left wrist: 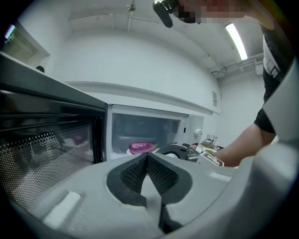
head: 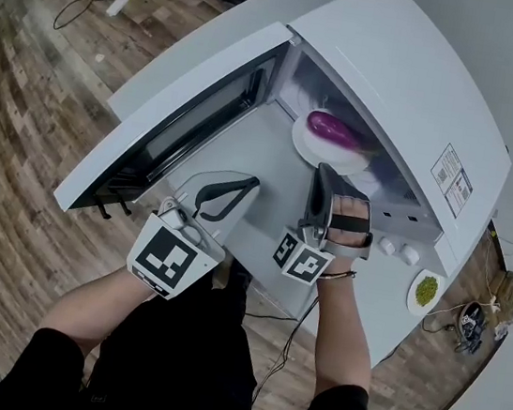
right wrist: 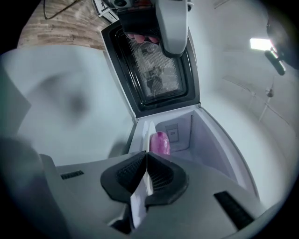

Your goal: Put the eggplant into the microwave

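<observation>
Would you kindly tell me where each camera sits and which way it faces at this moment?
Head view: on the person's head, looking steeply down at the open microwave, eggplant on a plate inside; left claw, right claw and both forearms show.
Left gripper view: on the left claw, looking along its shut jaws into the cavity; the person's right arm shows.
Right gripper view: on the right claw, rolled sideways, facing cavity and door; its own shut jaws show.
Shared: all see the eggplant.

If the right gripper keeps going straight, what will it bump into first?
Probably the near rim of the white plate that carries the eggplant inside the open microwave. The right gripper lines up with it, though depth is hard to judge.
</observation>
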Motion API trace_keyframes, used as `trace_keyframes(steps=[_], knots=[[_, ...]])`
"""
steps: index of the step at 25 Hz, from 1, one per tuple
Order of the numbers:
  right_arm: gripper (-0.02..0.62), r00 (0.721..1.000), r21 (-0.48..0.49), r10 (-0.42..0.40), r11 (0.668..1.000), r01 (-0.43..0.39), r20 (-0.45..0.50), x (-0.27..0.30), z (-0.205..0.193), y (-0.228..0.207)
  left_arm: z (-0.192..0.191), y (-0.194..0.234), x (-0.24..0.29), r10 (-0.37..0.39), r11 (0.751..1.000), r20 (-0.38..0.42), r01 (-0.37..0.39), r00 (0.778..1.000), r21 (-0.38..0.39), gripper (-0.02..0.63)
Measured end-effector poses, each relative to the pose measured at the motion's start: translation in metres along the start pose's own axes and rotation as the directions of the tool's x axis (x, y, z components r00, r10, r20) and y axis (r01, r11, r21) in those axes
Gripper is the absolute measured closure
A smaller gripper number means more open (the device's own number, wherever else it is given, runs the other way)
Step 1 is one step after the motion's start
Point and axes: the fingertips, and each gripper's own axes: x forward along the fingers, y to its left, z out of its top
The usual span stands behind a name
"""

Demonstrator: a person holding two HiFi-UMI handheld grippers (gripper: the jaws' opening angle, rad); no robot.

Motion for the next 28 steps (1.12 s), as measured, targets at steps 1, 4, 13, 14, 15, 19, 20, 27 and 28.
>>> trace_keyframes(steps=[1, 4, 13, 14, 15, 19, 20, 27, 28], knots=[[0.574, 1.000, 0.005, 0.005, 1.000, -0.005, -0.009, 0.002, -0.002, 0.000, 0.000, 0.001, 0.002, -0.003, 1.000, -0.001, 0.003, 1.000, -0.004, 0.598], [0.574, 0.999, 0.034, 0.020, 0.999, -0.019, -0.036, 0.011, -0.006, -0.001, -0.001, 0.002, 0.006, -0.010, 1.000, -0.006, 0.010, 1.000, -0.013, 0.598], [0.568, 0.990, 0.137, 0.121, 0.984, -0.110, -0.075, 0.037, -0.004, -0.001, 0.001, 0.010, 0.014, -0.028, 1.000, -0.029, 0.028, 0.999, -0.011, 0.598], [0.565, 0.988, 0.159, 0.136, 0.980, -0.122, -0.078, 0.040, -0.004, 0.000, 0.001, 0.011, 0.015, -0.029, 1.000, -0.032, 0.029, 0.999, -0.010, 0.598], [0.561, 0.986, 0.179, 0.147, 0.975, -0.131, -0.081, 0.042, -0.005, 0.000, 0.001, 0.013, 0.015, -0.029, 1.000, -0.034, 0.029, 0.999, -0.009, 0.598], [0.553, 0.981, 0.247, 0.173, 0.958, -0.146, -0.090, 0.050, -0.006, -0.002, 0.004, 0.018, 0.017, -0.027, 1.000, -0.037, 0.027, 0.999, -0.004, 0.598], [0.551, 0.980, 0.263, 0.178, 0.953, -0.148, -0.094, 0.052, -0.007, -0.002, 0.004, 0.019, 0.017, -0.027, 1.000, -0.038, 0.027, 0.999, -0.003, 0.598], [0.545, 0.969, 0.374, 0.215, 0.914, -0.155, -0.123, 0.055, -0.016, -0.007, 0.008, 0.021, 0.016, -0.023, 1.000, -0.041, 0.023, 0.999, -0.007, 0.598], [0.545, 0.968, 0.391, 0.219, 0.907, -0.155, -0.126, 0.056, -0.018, -0.008, 0.009, 0.021, 0.016, -0.023, 1.000, -0.042, 0.023, 0.999, -0.007, 0.598]])
